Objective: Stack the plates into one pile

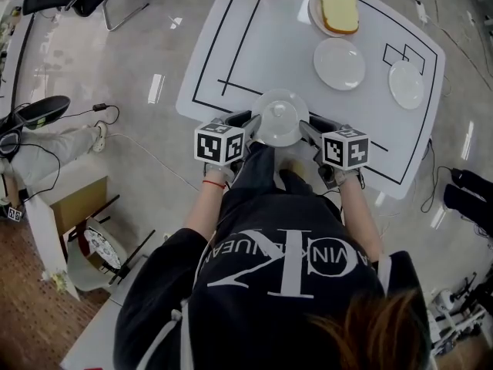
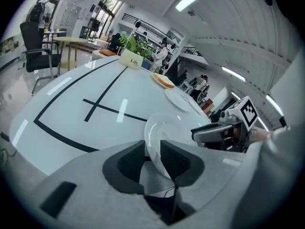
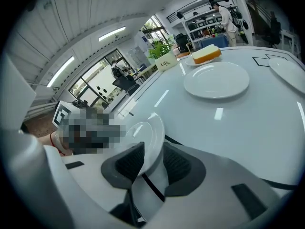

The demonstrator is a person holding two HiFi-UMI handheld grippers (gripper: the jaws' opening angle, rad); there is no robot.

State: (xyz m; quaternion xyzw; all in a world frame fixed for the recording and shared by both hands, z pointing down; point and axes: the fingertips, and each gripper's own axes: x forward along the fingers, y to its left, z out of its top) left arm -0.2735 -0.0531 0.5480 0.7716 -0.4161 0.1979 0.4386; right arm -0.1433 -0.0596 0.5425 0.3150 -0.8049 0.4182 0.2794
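no pile yet. left gripper [image 2: 151, 157], right gripper [image 3: 153, 159] each pinch rim of near plate [image 1: 279, 116]; middle plate [image 1: 339, 63], small plate [image 1: 406, 84], bread plate [image 1: 314, 10] lie apart.

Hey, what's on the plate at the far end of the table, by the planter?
A thick yellowish slice, likely bread, lies on that plate. It covers the plate's middle, so anything beneath it cannot be seen.

nearest plate [image 1: 280, 118] white, empty, middle plate [image 1: 339, 63] and right plate [image 1: 406, 84] empty, apart, far plate [image 1: 314, 10] bearing bread [image 1: 340, 11]
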